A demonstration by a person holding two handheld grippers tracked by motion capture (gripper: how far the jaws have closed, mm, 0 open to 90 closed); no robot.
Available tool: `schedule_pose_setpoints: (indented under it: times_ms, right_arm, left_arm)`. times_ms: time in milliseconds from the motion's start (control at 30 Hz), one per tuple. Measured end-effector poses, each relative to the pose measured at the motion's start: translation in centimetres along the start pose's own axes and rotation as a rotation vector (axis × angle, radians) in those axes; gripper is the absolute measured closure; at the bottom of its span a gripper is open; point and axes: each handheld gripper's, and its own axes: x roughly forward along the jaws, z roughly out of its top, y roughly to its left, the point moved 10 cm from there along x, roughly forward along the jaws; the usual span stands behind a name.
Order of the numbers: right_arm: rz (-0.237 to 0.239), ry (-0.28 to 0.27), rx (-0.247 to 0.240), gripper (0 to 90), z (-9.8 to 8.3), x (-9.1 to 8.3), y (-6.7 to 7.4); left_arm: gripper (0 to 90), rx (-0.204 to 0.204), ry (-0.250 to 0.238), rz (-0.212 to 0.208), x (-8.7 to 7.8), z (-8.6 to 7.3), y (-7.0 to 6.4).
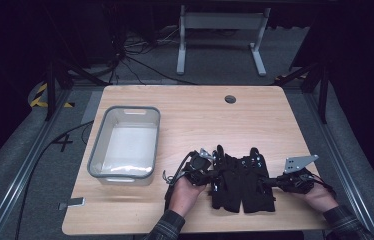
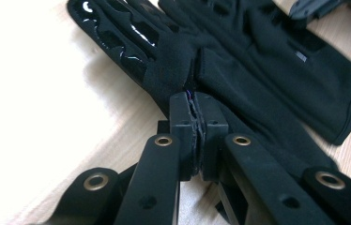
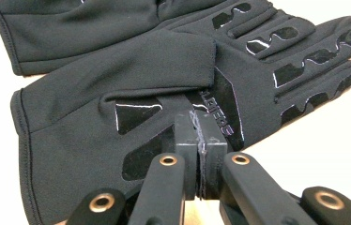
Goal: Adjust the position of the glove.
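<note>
Left gripper: matte black body, two flat linkage arms with brass-coloured rivets, blocky black pads with worn, scuffed inner faces. Right gripper: same build, brass rivets at 5 and 7 o'clock in its own view. Grey three-cornered plate with small holes on top. Black cables trail from both. Dark plaid sleeves.

A lab — taped floor, loose cables, metal rails.

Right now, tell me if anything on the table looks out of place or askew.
Nothing stands out. Two black gloves lie flat side by side on the table, and the clear bin sits upright and square at the left.
</note>
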Motion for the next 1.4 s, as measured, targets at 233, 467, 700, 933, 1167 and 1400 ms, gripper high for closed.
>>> schedule_pose_setpoints:
  times_ms: [233,467,700,933,1167,1400]
  right_arm:
    - [0.010,0.003,-0.012,90.0,0.6,0.6,0.3]
    - [0.018,0.001,-0.022,90.0,1.4,1.3,0.4]
    - [0.029,0.001,-0.039,90.0,2.4,2.4,0.6]
    - [0.036,-0.006,-0.029,90.0,2.9,2.8,0.2]
    - [0.041,-0.010,-0.052,90.0,4.1,3.9,0.2]
    - [0.031,-0.004,-0.076,90.0,5.0,4.7,0.1]
  left_arm:
    - [87.7,-0.022,-0.048,-0.025,-0.8,0.7,-0.2]
    - [87.7,-0.022,-0.100,-0.069,-1.6,2.0,-0.8]
    - [87.7,0.001,-0.117,-0.070,-1.9,3.1,-0.9]
    - [87.7,0.010,-0.125,-0.072,-1.7,4.0,-1.1]
    - [87.6,0.026,-0.126,-0.077,-1.0,5.1,-1.2]
    - [87.6,0.033,-0.117,-0.072,0.2,6.0,-1.3]
